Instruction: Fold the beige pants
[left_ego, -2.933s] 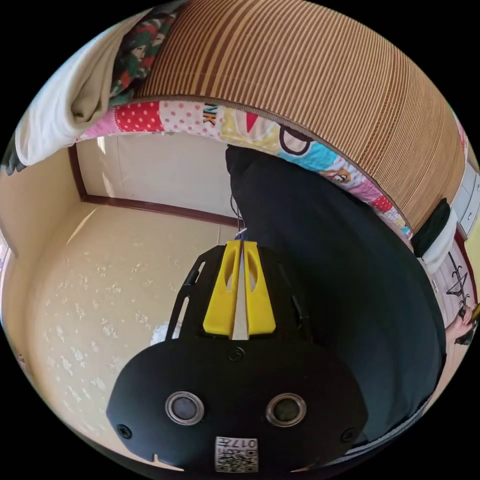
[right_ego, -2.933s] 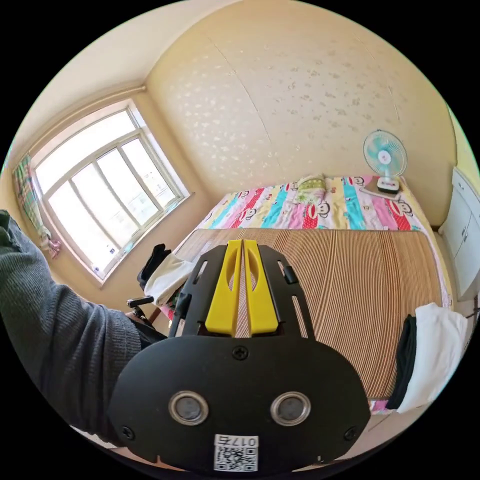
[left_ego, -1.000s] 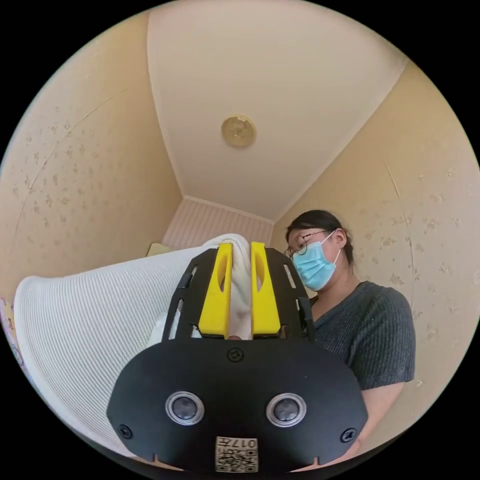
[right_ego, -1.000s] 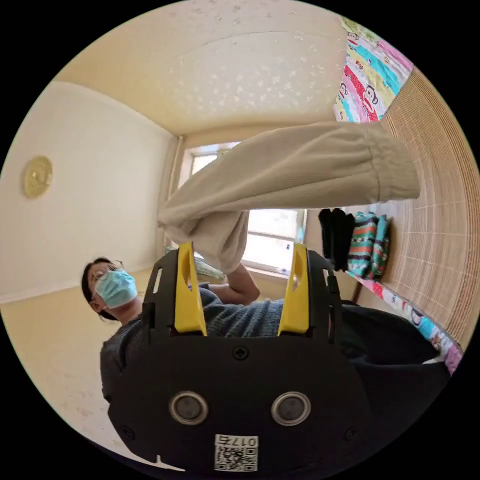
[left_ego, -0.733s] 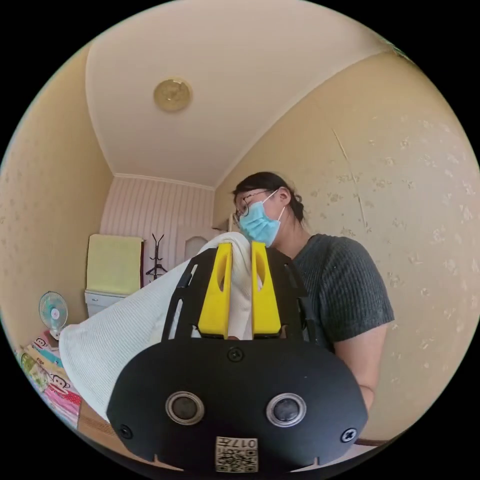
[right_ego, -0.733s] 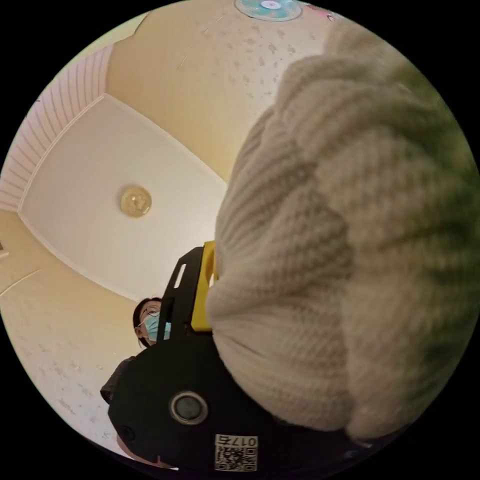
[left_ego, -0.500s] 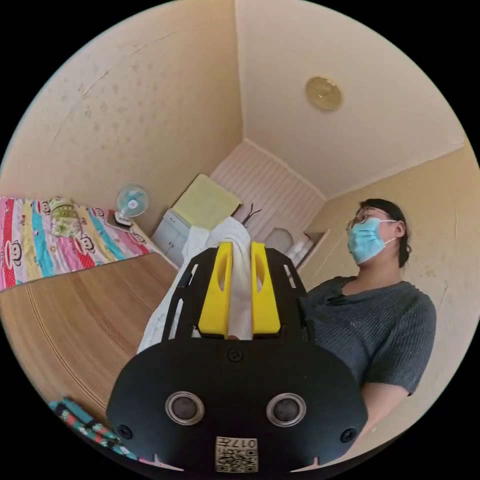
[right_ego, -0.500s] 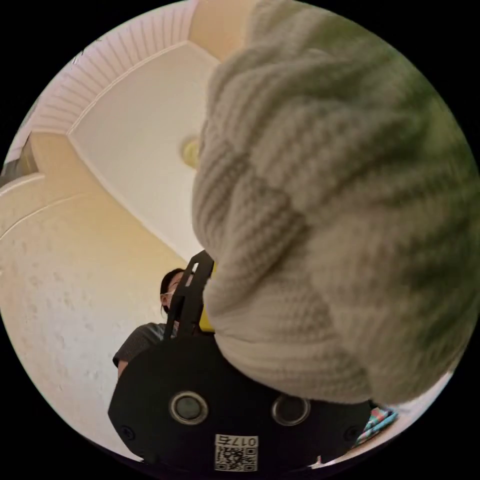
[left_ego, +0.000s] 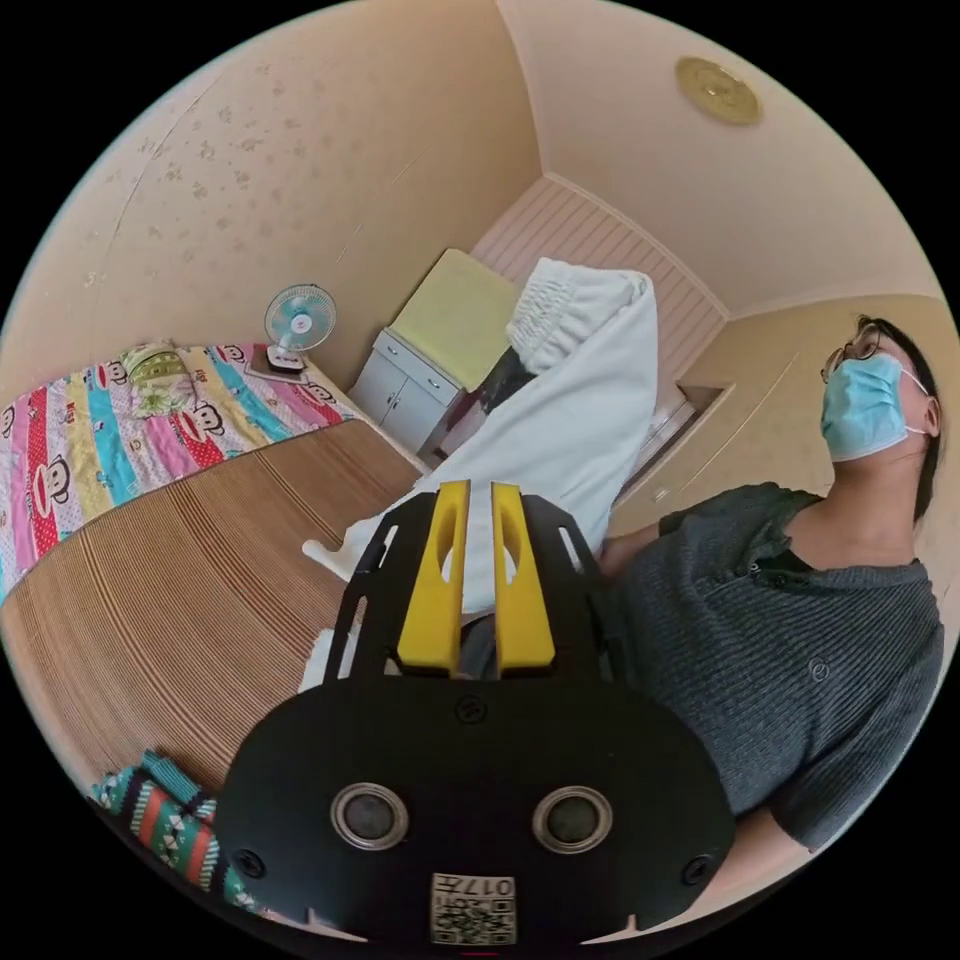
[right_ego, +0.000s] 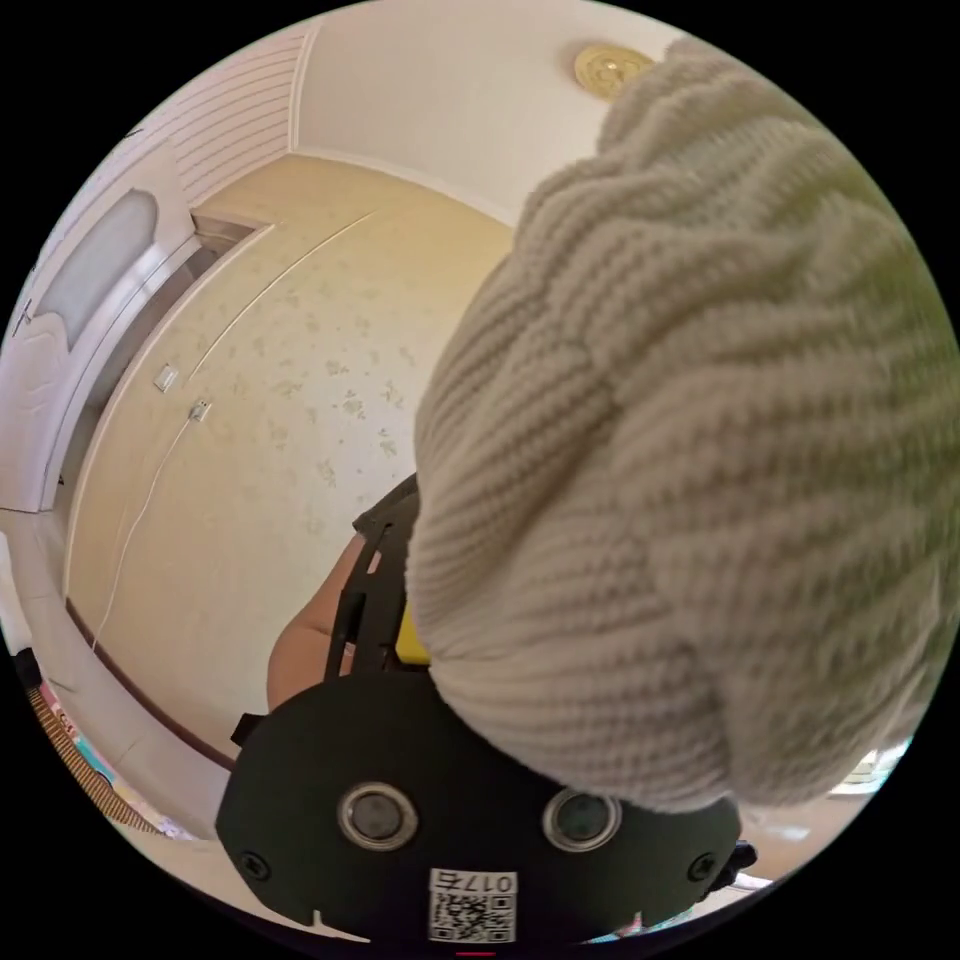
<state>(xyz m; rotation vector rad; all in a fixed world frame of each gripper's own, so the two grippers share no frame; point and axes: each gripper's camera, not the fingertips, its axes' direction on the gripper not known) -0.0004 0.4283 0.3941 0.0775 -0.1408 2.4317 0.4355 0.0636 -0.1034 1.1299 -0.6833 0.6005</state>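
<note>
Left gripper view: bed across the left half, ribbed brown slat mat (left_ego: 190, 570) on top, striped cartoon-print sheet (left_ego: 90, 430) beyond it at mid left. Small desk fan (left_ego: 298, 322) stands on the sheet's far corner; white cabinet (left_ego: 405, 395) just right of it, a yellow-green cloth (left_ego: 455, 315) over it. Walls are beige patterned paper; round ceiling lamp (left_ego: 717, 90) upper right. Folded striped knit garment (left_ego: 160, 815) at lower left, on the mat's edge.

Beige pants (left_ego: 560, 420) hang in mid frame, gathered elastic waistband uppermost, ribbed fabric. Person in a grey knit top (left_ego: 790, 640) on the right.

Left gripper (left_ego: 478, 590): yellow jaws nearly closed, narrow gap, the pants behind them; cannot tell if they pinch cloth.

Right gripper view: pants (right_ego: 700, 450) drape over the right gripper (right_ego: 400, 640) and cover the right half, chunky rib texture, blurred. One yellow jaw edge shows, the rest hidden, so grip state unreadable. Door (right_ego: 70, 330) at upper left.
</note>
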